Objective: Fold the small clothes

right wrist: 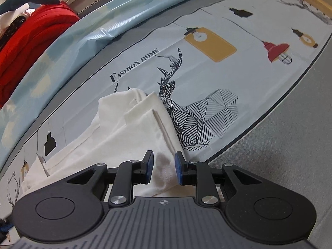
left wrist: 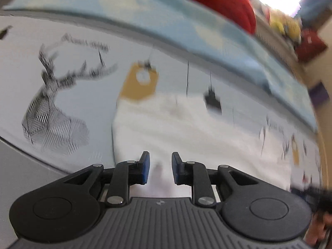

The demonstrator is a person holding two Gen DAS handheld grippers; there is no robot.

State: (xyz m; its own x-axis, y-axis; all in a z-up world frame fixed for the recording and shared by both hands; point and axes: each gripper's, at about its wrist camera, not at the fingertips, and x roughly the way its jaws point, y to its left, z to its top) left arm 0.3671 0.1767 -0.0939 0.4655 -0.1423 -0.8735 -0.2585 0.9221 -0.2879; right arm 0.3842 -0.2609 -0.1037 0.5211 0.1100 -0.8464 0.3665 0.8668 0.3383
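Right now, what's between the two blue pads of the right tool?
White garment fabric, with a faint greyish smudge, fills the gap between the right tool's blue pads; the right wrist view shows it. Whether the pads press it, I cannot tell.

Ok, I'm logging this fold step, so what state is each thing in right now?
Left tool: open, over the garment, pads not touching.
Right tool: open, cloth lying between its pads.
White garment: partly folded, bunched, on the cloth.
Printed cloth: spread flat.
Red fabric: piled at the back.
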